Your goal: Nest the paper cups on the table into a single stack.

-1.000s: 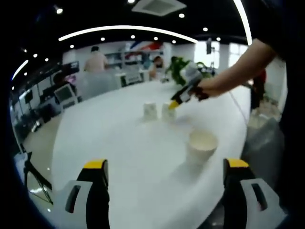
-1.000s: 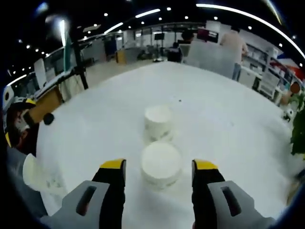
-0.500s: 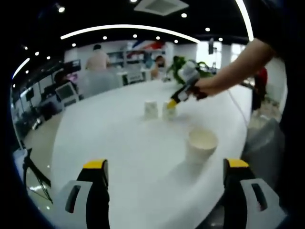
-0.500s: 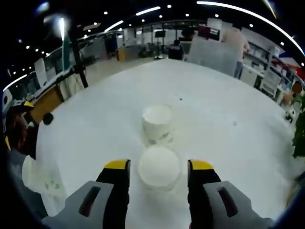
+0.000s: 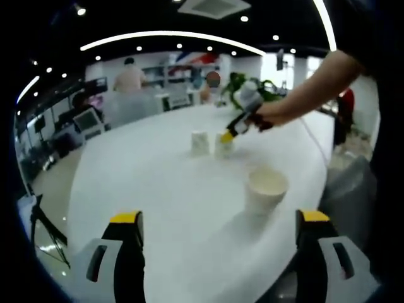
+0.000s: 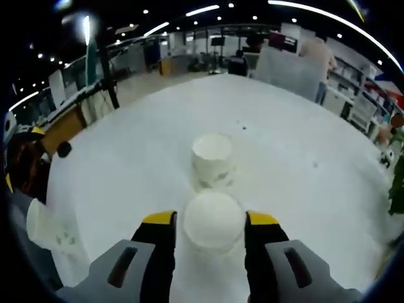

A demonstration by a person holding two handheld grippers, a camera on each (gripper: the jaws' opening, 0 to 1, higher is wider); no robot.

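Note:
In the right gripper view my right gripper (image 6: 210, 218) has its yellow-tipped jaws pressed against both sides of a white paper cup (image 6: 213, 222) standing on the white table (image 6: 126, 164). A second paper cup (image 6: 212, 161) stands just beyond it, close behind. A third paper cup (image 6: 47, 228) shows at the far left edge. In the left gripper view that third cup (image 5: 266, 189) stands upright, mouth up, ahead and to the right. Farther off, the right gripper (image 5: 232, 130) sits at one of the two far cups (image 5: 200, 143). My left gripper (image 5: 219, 218) is open and holds nothing.
The table is large and rounded; its edge (image 5: 319, 189) runs close behind the upright cup. A person's bare arm (image 5: 309, 95) reaches in from the right. The left gripper (image 6: 22, 158) shows at the left of the right gripper view. People and desks stand far behind.
The right gripper's jaws have moved forward and closed in around the near cup, from standing apart from it to touching its sides. The left gripper has not moved.

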